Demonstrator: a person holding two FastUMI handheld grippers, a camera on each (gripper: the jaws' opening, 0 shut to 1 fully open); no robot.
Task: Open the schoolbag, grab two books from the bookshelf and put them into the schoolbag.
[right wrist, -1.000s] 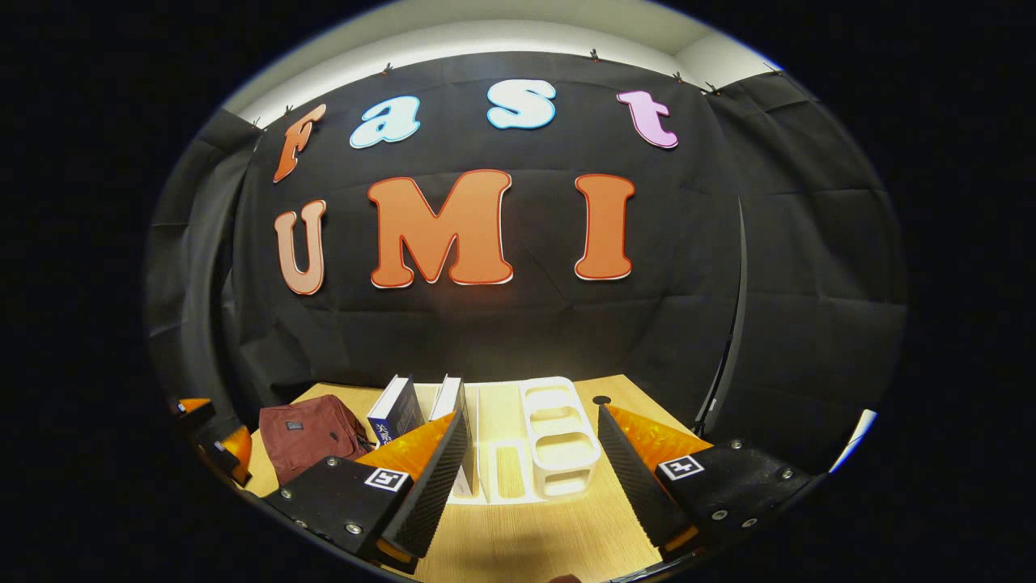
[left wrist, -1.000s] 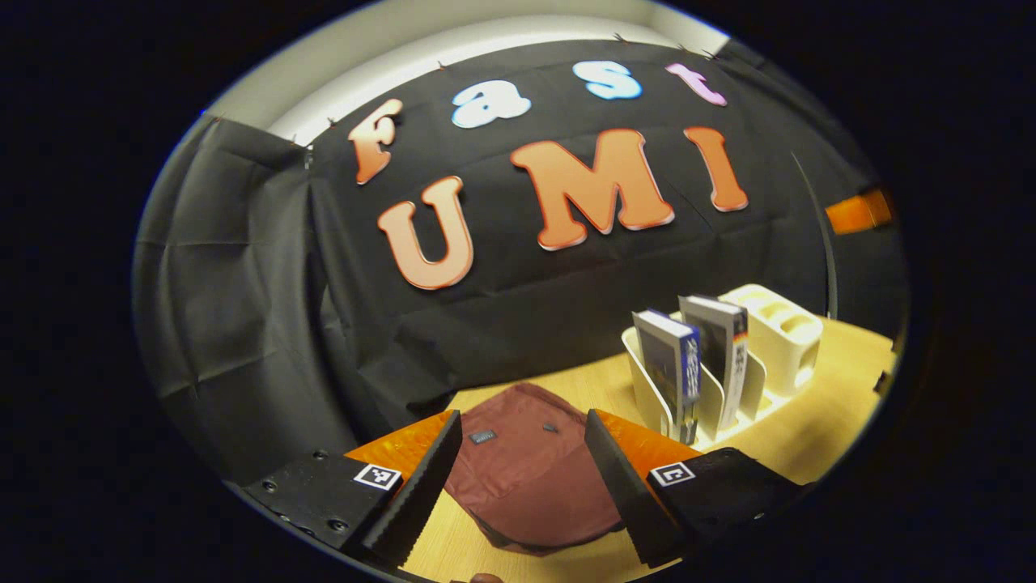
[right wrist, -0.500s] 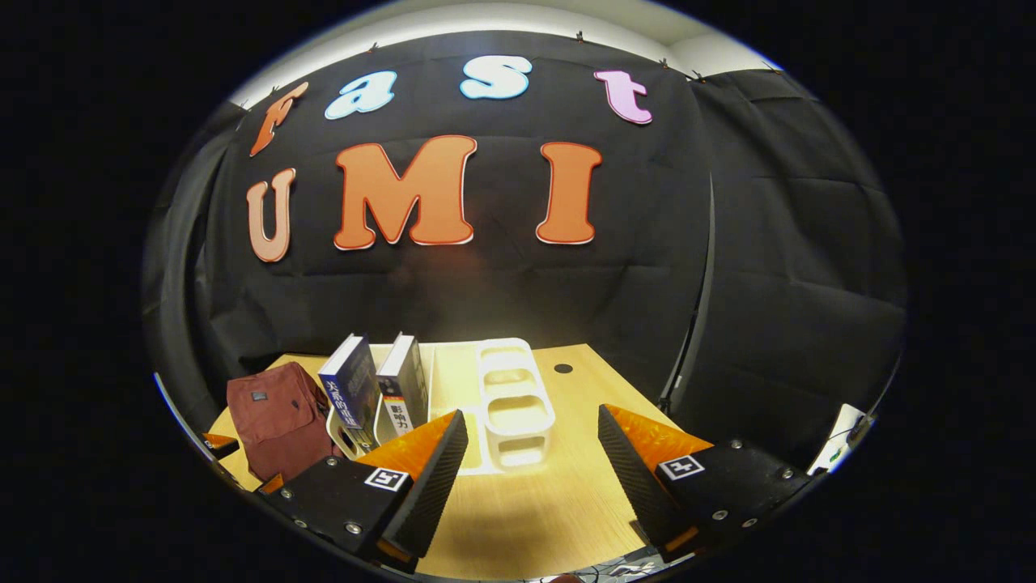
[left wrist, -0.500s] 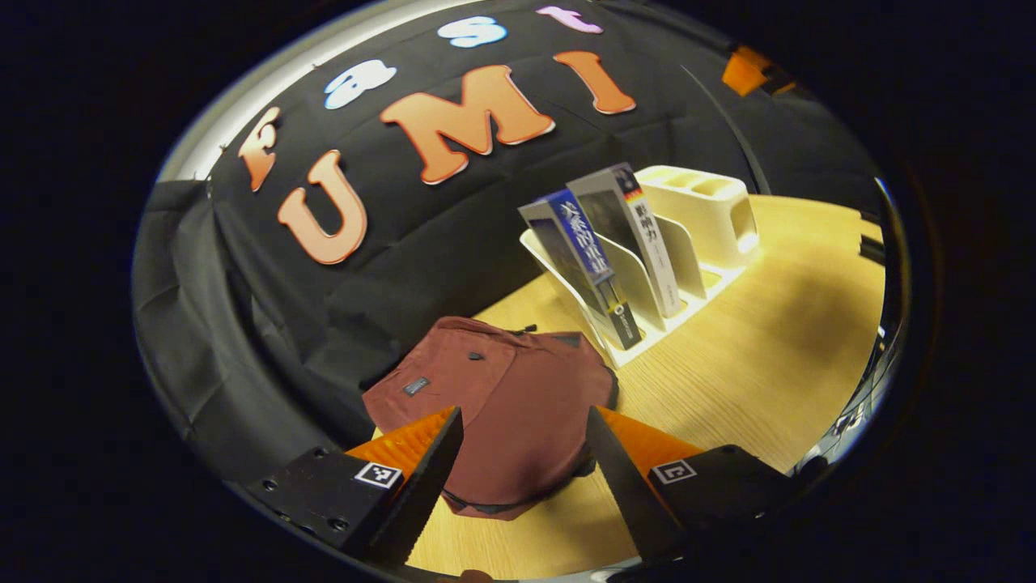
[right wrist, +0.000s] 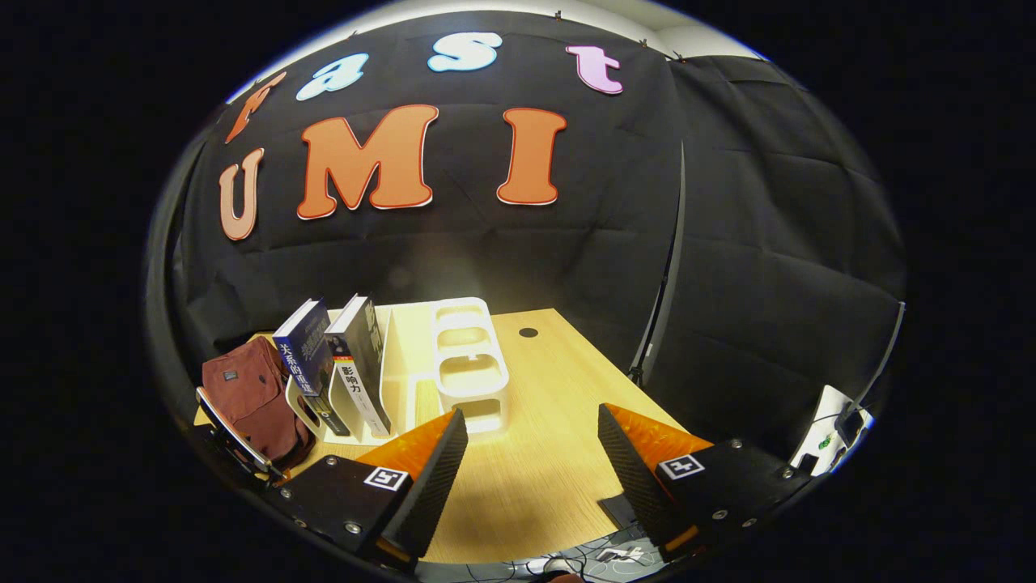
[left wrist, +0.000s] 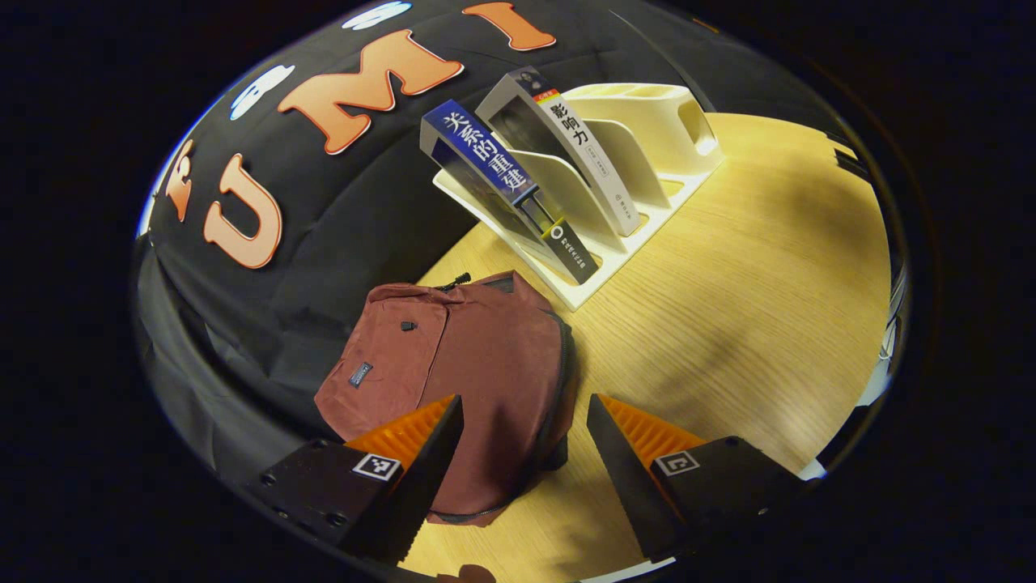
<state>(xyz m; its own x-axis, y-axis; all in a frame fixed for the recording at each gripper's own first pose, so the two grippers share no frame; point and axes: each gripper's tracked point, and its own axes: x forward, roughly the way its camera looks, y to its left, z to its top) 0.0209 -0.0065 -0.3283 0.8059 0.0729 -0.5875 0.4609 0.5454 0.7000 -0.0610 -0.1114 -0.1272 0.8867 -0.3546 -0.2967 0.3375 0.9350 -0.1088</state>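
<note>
Left gripper view: I brought left gripper (left wrist: pixel 522 453) lower over schoolbag (left wrist: pixel 461 372), now closer, zip closed; jaws wide, empty. Right gripper (right wrist: pixel 530 465) pulled back, jaws wide, empty. Both books (right wrist: pixel 328 364) in bookshelf (right wrist: pixel 469 372) on counter (right wrist: pixel 558 405). Opening step next

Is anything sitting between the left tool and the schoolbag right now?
Nothing visible. The left tool hangs open right over the maroon schoolbag, zipped and flat on the wooden table. The bookshelf stands beyond the bag.
</note>
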